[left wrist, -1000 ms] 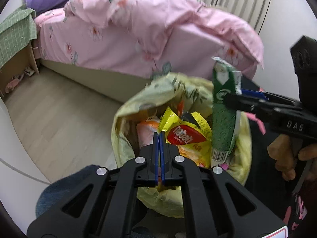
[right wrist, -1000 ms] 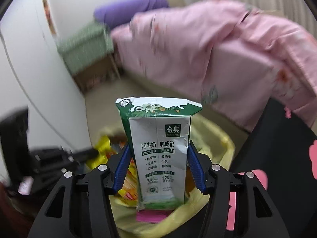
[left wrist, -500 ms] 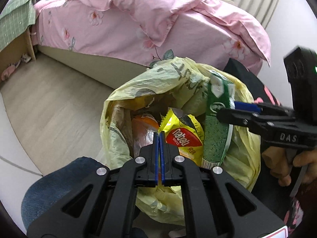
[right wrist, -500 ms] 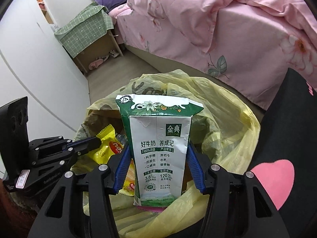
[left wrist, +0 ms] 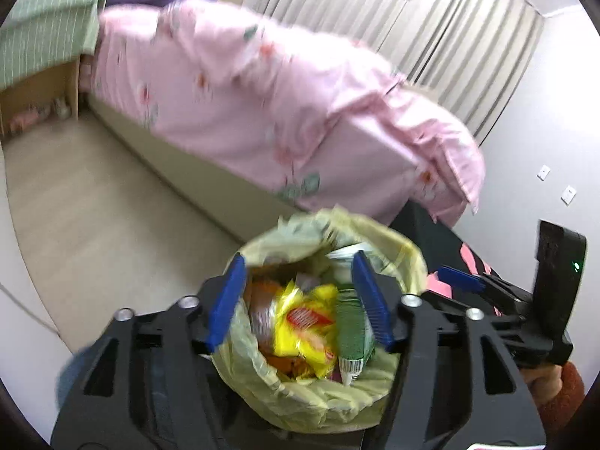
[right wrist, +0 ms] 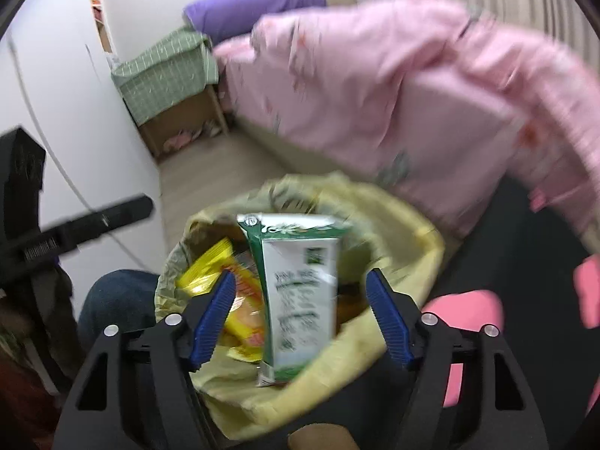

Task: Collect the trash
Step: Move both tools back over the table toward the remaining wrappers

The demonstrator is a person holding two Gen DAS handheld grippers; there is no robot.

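- Right tool (right wrist: pixel 300 318) jaws have just been opening, pads clear of the carton (right wrist: pixel 300 300) (blurry), which sits in the yellow bag (right wrist: pixel 393 232).
- Left tool (left wrist: pixel 300 300) also just opened, gripping nothing.

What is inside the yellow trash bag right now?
In the yellow trash bag: a green-and-white milk carton, a yellow snack wrapper and something orange beneath. Anything deeper is covered.

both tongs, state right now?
Left tongs: open, just opened, holding nothing.
Right tongs: open, just opened; milk carton released between the pads, in the trash bag.
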